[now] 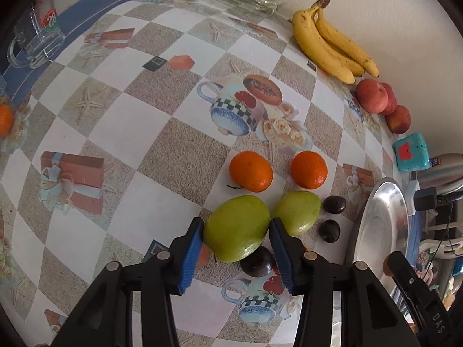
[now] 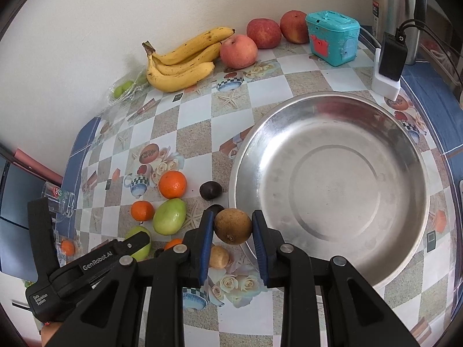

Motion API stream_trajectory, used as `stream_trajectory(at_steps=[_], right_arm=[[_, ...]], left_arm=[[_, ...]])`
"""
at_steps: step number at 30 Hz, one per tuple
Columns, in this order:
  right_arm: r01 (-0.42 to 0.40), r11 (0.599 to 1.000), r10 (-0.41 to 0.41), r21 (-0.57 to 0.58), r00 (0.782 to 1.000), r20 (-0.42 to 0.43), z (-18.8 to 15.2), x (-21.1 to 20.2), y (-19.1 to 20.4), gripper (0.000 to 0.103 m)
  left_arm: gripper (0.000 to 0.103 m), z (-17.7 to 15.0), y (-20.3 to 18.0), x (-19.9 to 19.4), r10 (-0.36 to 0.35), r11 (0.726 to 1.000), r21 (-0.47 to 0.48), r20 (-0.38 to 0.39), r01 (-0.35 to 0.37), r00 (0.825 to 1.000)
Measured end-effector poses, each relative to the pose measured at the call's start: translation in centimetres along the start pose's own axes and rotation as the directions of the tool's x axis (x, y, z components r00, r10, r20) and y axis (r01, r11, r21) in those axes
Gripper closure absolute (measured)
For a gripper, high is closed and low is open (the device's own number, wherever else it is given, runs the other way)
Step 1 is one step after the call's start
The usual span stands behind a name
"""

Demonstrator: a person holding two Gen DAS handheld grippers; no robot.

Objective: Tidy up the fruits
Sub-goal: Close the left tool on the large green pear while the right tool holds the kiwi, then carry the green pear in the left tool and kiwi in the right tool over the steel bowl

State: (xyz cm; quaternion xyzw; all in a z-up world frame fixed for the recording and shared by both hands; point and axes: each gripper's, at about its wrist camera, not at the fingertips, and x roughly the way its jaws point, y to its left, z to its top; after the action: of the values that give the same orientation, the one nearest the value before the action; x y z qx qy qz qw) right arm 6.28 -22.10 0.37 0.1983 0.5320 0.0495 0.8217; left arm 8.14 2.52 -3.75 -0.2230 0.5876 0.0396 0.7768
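Our right gripper (image 2: pixel 233 228) clamps a brown fruit (image 2: pixel 233 226) beside the metal bowl (image 2: pixel 330 185); our left gripper (image 1: pixel 235 232) pinches a green fruit (image 1: pixel 235 228) near two oranges (image 1: pixel 251 170).

Both cameras ride low over the worktop (image 1: pixel 162 66), close above the fruit and facing the far wall, the left one nearer the oranges, the right nearer the steel bowl (image 2: pixel 411 150), sharing bananas (image 1: pixel 330 43) and apples (image 2: pixel 240 50).
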Motion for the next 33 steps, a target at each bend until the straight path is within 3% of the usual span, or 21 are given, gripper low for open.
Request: stream_trajectory(at_steps=[5, 12, 20, 28, 33], right_arm=[[0.004, 1.0, -0.004, 0.022, 1.0, 0.006, 0.3, 0.0, -1.0, 0.075], [0.143, 0.984, -0.146, 0.105, 0.989, 0.025, 1.1, -0.3, -5.3, 0.075], [0.224, 0.951, -0.237, 0.213, 0.971, 0.035, 1.2, -1.5, -10.4, 0.075], [0.209, 0.942, -0.229, 0.264, 0.972, 0.044, 1.3, -2.1, -12.6, 0.075], [0.201, 0.935, -0.215, 0.292, 0.976, 0.015, 1.0, -1.2, -14.0, 0.075]], left_arm=[[0.053, 0.1, -1.0, -1.2, -0.016, 0.999, 0.029, 0.042, 0.015, 0.999], [0.053, -1.0, -4.1, -1.7, -0.051, 0.992, 0.116, 0.049, 0.045, 0.997], [0.053, -2.8, -11.3, -1.0, -0.071, 0.952, 0.298, 0.016, 0.063, 0.997], [0.053, -4.6, -17.9, 1.3, -0.103, 0.89, 0.445, -0.01, 0.097, 0.995], [0.053, -5.3, -19.1, 3.7, -0.1, 0.882, 0.46, -0.028, 0.102, 0.995]])
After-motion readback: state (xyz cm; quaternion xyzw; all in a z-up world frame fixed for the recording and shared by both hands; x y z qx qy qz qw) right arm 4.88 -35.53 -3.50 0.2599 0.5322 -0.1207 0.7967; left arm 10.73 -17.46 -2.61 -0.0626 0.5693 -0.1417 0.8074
